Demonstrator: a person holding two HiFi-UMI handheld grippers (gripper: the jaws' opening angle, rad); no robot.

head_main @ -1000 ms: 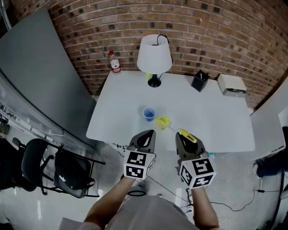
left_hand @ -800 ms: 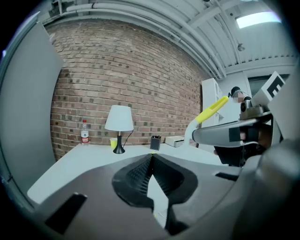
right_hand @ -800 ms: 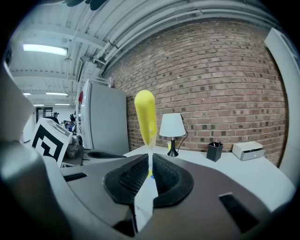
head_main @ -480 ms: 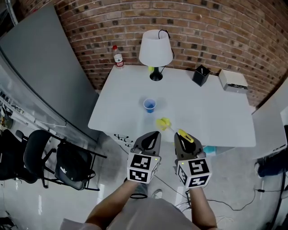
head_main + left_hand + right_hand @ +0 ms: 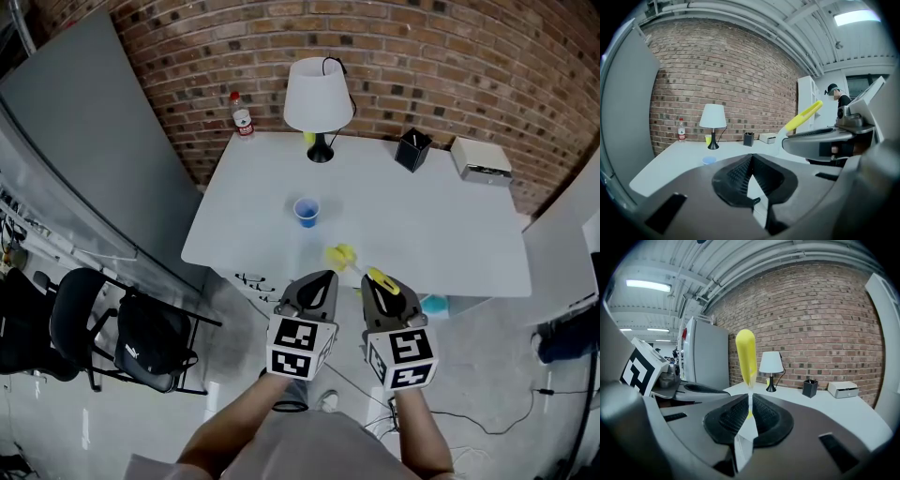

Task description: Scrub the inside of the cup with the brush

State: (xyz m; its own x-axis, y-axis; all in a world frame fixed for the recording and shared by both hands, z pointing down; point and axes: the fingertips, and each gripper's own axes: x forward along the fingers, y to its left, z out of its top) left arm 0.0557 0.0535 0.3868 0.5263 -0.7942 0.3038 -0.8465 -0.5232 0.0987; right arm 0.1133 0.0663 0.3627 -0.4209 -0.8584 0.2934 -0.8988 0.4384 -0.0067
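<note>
Two risks stand out to us. On the wide table (image 5: 441,234), nothing steadies the cup (image 5: 307,212), since our left gripper (image 5: 318,281) is shut tight and empty; a shove from the brush (image 5: 341,255) could tip or slide it. Our right gripper (image 5: 375,284) is clamped on the brush's thin stem, which might twist. The small blue cup stands upright well ahead of both jaws, untouched.
</note>
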